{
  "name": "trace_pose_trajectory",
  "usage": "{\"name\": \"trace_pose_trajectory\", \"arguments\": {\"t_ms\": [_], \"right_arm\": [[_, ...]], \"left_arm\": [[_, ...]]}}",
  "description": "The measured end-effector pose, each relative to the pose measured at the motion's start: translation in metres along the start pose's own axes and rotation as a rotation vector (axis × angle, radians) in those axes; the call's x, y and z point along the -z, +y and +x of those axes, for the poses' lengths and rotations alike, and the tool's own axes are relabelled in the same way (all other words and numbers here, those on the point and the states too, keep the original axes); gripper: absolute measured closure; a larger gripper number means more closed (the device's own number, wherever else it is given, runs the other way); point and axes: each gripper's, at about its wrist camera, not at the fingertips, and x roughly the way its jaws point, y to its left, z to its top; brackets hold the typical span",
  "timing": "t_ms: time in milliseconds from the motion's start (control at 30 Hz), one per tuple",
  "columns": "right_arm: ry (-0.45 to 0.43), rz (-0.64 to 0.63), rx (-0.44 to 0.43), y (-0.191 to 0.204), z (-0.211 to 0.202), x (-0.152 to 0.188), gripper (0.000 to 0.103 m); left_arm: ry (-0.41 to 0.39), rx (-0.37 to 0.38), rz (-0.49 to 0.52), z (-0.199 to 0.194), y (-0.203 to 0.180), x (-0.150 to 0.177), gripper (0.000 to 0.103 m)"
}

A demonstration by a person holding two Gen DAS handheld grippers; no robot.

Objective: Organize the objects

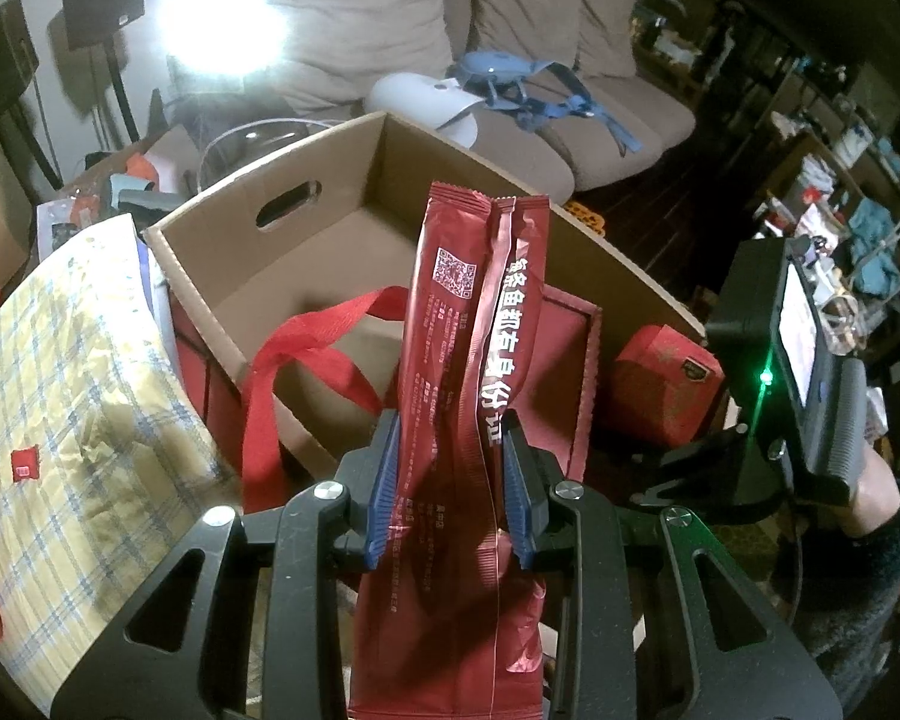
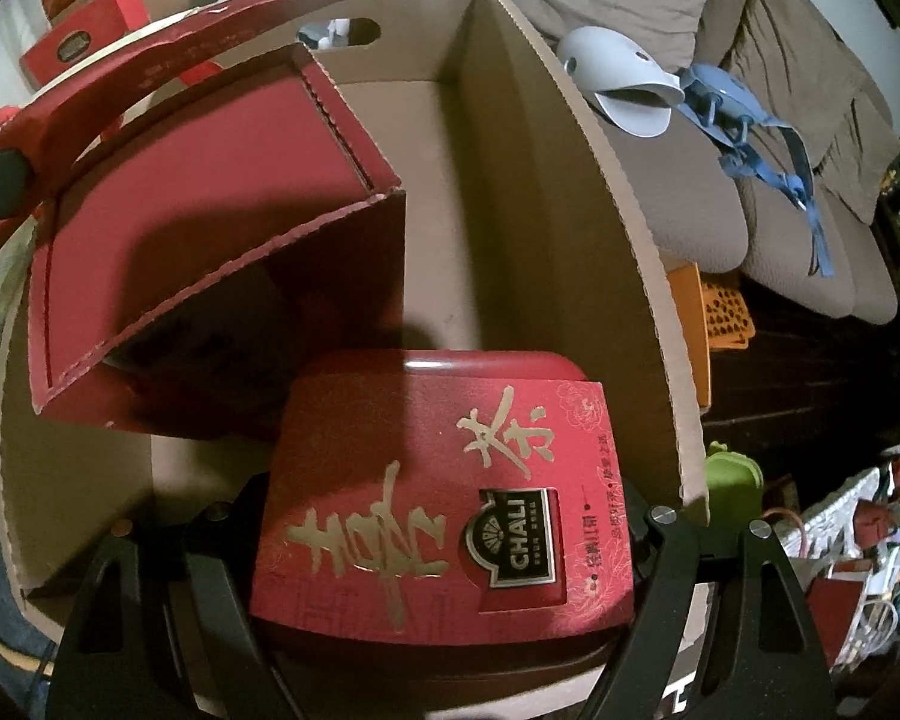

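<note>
Left claw (image 1: 450, 480): black frame with silver screws and ribbed blue pads (image 1: 384, 492). Right of it, a dark fuzzy sleeve (image 1: 858, 588). Right claw (image 2: 450, 540): black frame, silver screws.

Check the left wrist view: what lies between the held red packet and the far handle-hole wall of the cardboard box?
In the left wrist view, a red ribbon handle and bare box floor lie between the red packet and the handle-hole wall of the cardboard box.

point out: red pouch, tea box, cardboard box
red pouch (image 1: 450, 312), left wrist view, printed middle.
tea box (image 2: 426, 480), right wrist view, gold lettering on lid.
cardboard box (image 2: 498, 180), right wrist view, inner right wall.
</note>
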Motion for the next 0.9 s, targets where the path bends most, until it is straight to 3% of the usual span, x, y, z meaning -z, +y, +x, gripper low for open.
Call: {"name": "trace_pose_trajectory", "arguments": {"t_ms": [233, 367, 500, 600, 900], "right_arm": [[-0.003, -0.001, -0.011, 0.0, -0.001, 0.001, 0.02], [-0.006, -0.001, -0.013, 0.0, -0.001, 0.001, 0.02], [-0.032, 0.013, -0.037, -0.003, -0.006, 0.0, 0.023], [-0.041, 0.015, -0.04, -0.004, -0.009, 0.0, 0.024], [-0.126, 0.079, -0.039, -0.015, -0.028, -0.004, 0.024]], "left_arm": [[0.006, 0.021, 0.02, -0.001, -0.007, 0.003, 0.074], [0.073, 0.15, 0.005, 0.007, -0.013, 0.007, 0.074], [0.103, 0.173, 0.014, 0.013, -0.022, 0.011, 0.074], [0.127, 0.235, 0.006, 0.016, -0.025, 0.012, 0.074], [0.122, 0.216, 0.012, 0.021, -0.038, 0.009, 0.074]]}}
